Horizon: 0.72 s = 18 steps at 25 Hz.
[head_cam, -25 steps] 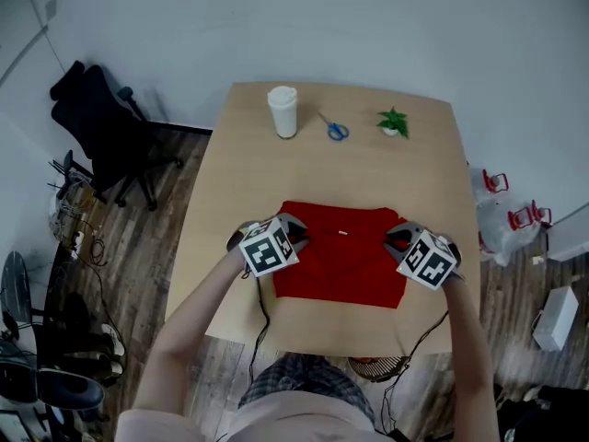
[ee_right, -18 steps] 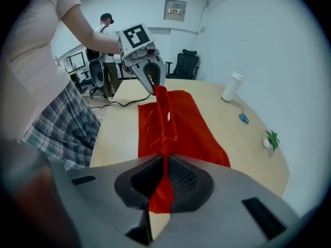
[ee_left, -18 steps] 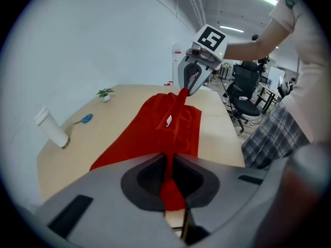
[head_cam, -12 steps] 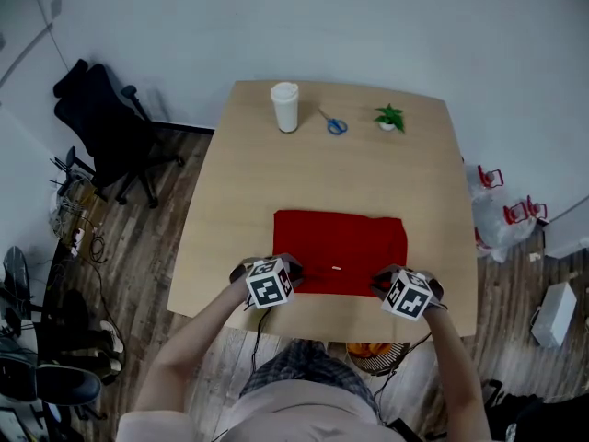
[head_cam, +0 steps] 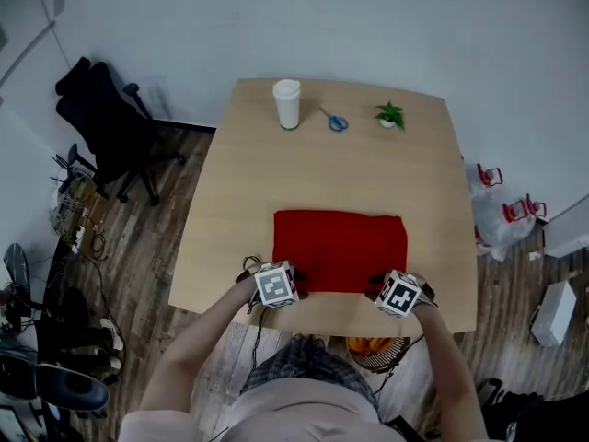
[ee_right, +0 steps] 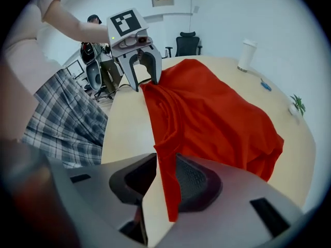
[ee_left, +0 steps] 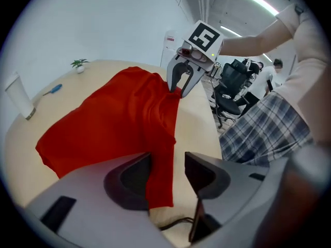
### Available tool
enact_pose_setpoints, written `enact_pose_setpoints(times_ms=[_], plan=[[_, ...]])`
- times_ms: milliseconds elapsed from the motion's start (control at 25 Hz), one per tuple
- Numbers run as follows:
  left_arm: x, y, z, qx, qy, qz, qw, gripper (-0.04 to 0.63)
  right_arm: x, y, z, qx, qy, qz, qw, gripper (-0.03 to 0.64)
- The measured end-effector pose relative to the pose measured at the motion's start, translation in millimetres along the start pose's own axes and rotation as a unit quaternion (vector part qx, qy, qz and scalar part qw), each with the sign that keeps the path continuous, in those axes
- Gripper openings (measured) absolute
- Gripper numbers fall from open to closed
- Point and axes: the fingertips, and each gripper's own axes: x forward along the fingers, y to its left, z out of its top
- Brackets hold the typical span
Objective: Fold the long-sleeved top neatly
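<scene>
Leaning in over the near edge of the bench [head_cam: 350, 168], the person has both forearms stretched forward and a little apart, wrists bent so each gripper tips steeply down with its marker cube facing up. The red long-sleeved top [head_cam: 340, 251] lies as a flat rectangle on the near half of the bench, its long side running along the bench's near edge. The left gripper [ee_left: 168, 159] sits just in from that edge, left of the bench's middle, and its fingers [ee_left: 129, 177] have just been opening: they stand apart, with a hanging fold of the top loose in the gap. The right gripper [ee_right: 165, 161] is level with it, right of the bench's middle. Its fingers [ee_right: 194, 182] have also just been opening, less widely, and the cloth drapes against one pad with clear space to the other. A cup [head_cam: 287, 104], scissors [head_cam: 335, 122] and a small plant [head_cam: 390, 115] line the bench's far edge.
</scene>
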Motion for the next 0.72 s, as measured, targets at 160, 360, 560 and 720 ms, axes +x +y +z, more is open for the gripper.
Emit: enact_pose_setpoints(times_ms=[160,360,560,720], plan=[[1,-13,-6,-0.024,0.005,-0.029,0.9993,0.240,6,13,-5,0.015,0.008,0.030,0.999,0.191],[2,-13,-4,-0.031,-0.002,-0.031,0.9990,0.265,8,14,-4,0.025,-0.005,0.035,0.999,0.224],[-19,-6,11,-0.083,-0.071,-0.040,0.9932,0.265,-19,4,6,0.046,-0.045,0.017,0.998,0.224],[-61,22,30,-0.156,-0.178,-0.006,0.9717,0.259,-63,-21,25,0.102,-0.140,-0.030,0.984,0.202]])
